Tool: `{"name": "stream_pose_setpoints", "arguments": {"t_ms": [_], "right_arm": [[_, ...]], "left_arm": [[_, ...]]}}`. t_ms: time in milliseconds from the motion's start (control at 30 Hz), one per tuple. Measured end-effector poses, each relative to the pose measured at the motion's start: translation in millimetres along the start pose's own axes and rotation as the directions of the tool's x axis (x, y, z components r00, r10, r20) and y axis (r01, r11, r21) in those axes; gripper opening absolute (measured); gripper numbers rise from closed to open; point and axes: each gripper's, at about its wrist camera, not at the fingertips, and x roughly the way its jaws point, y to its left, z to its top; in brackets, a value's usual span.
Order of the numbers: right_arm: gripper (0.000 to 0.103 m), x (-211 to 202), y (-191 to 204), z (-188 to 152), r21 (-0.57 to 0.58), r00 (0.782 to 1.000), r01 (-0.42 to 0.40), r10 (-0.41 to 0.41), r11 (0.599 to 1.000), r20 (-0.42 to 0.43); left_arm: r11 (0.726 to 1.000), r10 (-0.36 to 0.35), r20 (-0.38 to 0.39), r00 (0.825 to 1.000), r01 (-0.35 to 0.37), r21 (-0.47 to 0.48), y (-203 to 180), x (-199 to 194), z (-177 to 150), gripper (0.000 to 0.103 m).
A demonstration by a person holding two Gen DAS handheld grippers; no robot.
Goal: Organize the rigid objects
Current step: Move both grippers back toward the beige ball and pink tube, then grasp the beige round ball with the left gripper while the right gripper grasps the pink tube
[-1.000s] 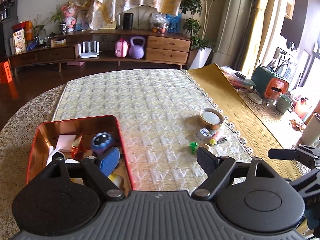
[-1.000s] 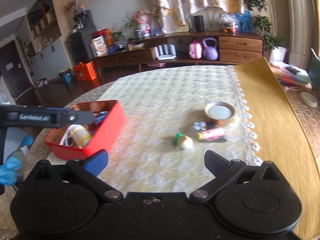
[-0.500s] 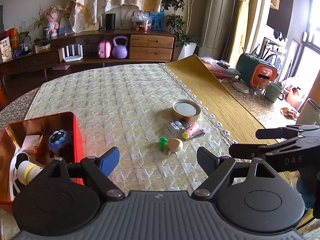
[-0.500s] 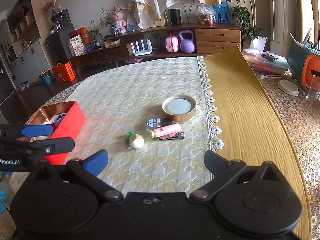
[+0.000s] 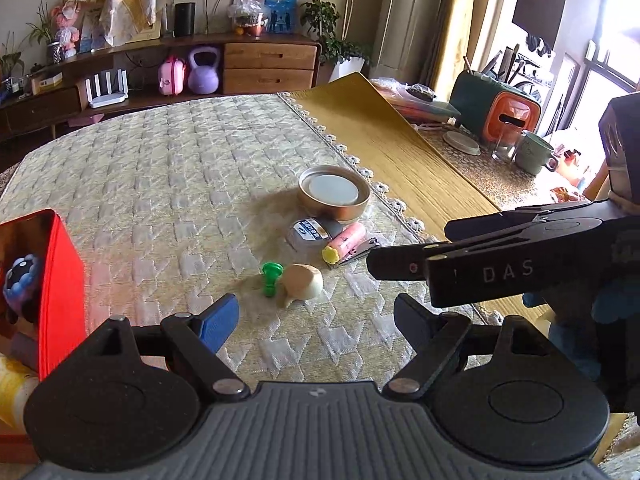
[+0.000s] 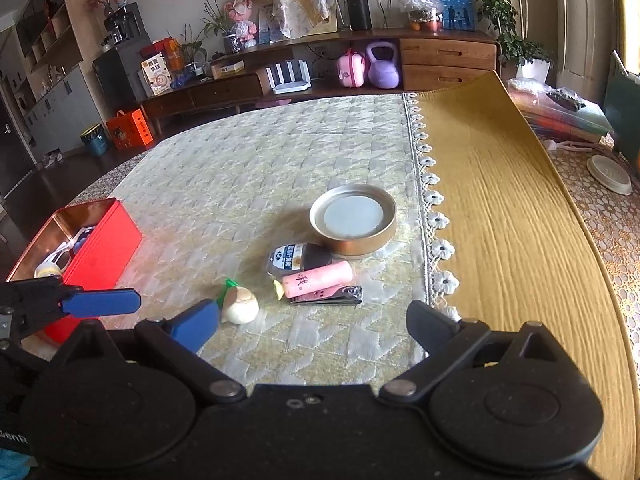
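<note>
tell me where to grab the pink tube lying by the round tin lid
Grip the pink tube across its middle from straight above, fingers on its two long sides. It lies flat on the nail clipper, so a low side approach would hit the clipper or the sachet.

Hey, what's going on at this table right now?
A person holds a two-finger tool in each hand over a quilted tablecloth. Both the left tool and the right tool are open and empty. Loose items remain: a round gold tin lid, a pink tube, a beige garlic-shaped toy. The red metal box already holds some things.
</note>
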Motion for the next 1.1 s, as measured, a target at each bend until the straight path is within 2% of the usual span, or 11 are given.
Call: {"name": "stream_pose_setpoints", "arguments": {"t_ms": [200, 467, 533, 600, 733, 867, 1033, 1100], "right_arm": [[0.096, 24.8, -0.8, 5.0, -0.027, 1.000, -0.025, 0.024, 0.999, -0.020], [0.084, 43.8, -3.7, 10.9, -0.051, 0.998, -0.047, 0.046, 0.998, -0.034], [0.080, 47.1, -6.1, 12.8, -0.047, 0.998, -0.057, 0.055, 0.997, -0.035], [0.077, 49.4, -7.5, 13.4, -0.048, 0.997, -0.067, 0.065, 0.997, -0.037], [0.076, 52.4, -7.7, 11.8, -0.062, 0.997, -0.068, 0.065, 0.996, -0.044], [0.072, 53.8, -10.8, 10.3, -0.054, 0.997, -0.063, 0.061, 0.997, -0.040], [0.060, 52.8, -10.5, 10.1, -0.058, 0.998, -0.050, 0.048, 0.997, -0.030], [0.059, 52.0, -12.0, 9.6, -0.056, 0.999, -0.049, 0.047, 0.997, -0.027]], "left_arm": [[1.000, 0.005, -0.004, 1.000, -0.005, 0.013, -0.4, 23.2, 0.7, 0.085], [0.998, 0.015, 0.003, 1.000, -0.015, 0.065, -5.0, 40.4, 1.8, 0.084], [0.997, 0.019, 0.010, 1.000, -0.019, 0.081, -7.2, 43.6, 2.2, 0.078], [0.996, 0.013, 0.003, 1.000, -0.013, 0.086, -8.1, 47.5, 3.0, 0.067], [0.995, 0.024, 0.004, 1.000, -0.025, 0.099, -9.2, 52.9, 3.3, 0.064], [0.994, 0.024, -0.006, 1.000, -0.023, 0.104, -8.0, 59.0, 4.0, 0.049], [0.994, 0.035, -0.006, 0.999, -0.034, 0.105, -7.4, 61.3, 2.8, 0.042], [0.994, 0.038, -0.005, 0.999, -0.038, 0.106, -6.8, 61.5, 2.4, 0.036]]}}
